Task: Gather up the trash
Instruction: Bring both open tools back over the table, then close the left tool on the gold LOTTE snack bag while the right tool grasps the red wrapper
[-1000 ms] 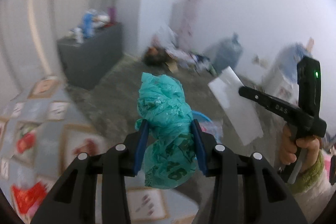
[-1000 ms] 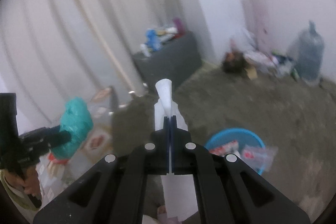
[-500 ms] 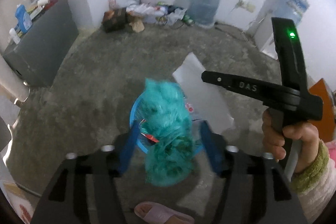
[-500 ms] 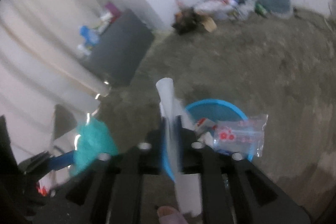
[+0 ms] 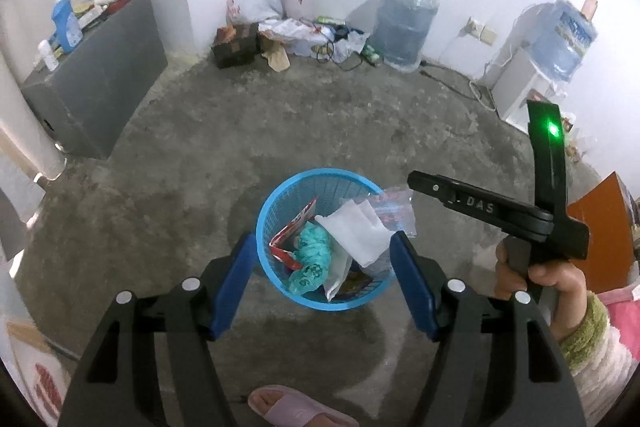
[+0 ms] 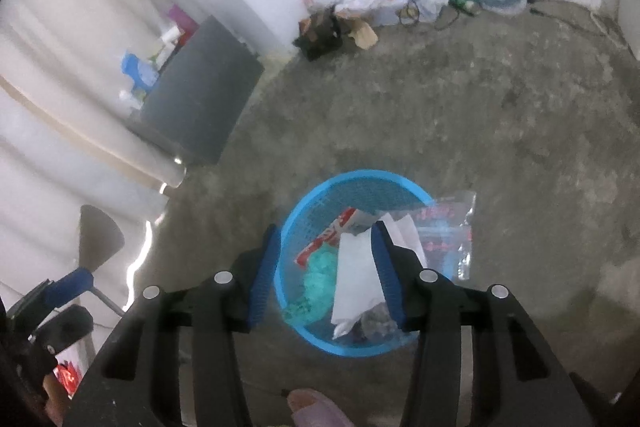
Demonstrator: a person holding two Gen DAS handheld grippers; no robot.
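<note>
A blue mesh waste basket (image 5: 280,195) stands on the concrete floor, also in the right wrist view (image 6: 360,183). Inside lie a teal plastic bag (image 5: 314,255), white paper (image 5: 356,231) and a red wrapper (image 5: 292,227); a clear plastic bag (image 5: 394,209) hangs over the rim. In the right wrist view the teal bag (image 6: 320,275) and white paper (image 6: 356,271) show too. My left gripper (image 5: 324,279) is open and empty above the basket. My right gripper (image 6: 326,275) is open and empty above it too, and shows from the side in the left wrist view (image 5: 480,203).
A grey cabinet (image 5: 96,75) with bottles stands at the left. Bags and boxes (image 5: 280,31), a water jug (image 5: 404,23) and a water dispenser (image 5: 536,67) line the far wall. A slippered foot (image 5: 296,407) is just below the basket. An orange box (image 5: 608,227) is at right.
Both grippers swung down over the basket and opened. The teal bag left my left gripper and the white paper left my right gripper; both now lie in the basket.
</note>
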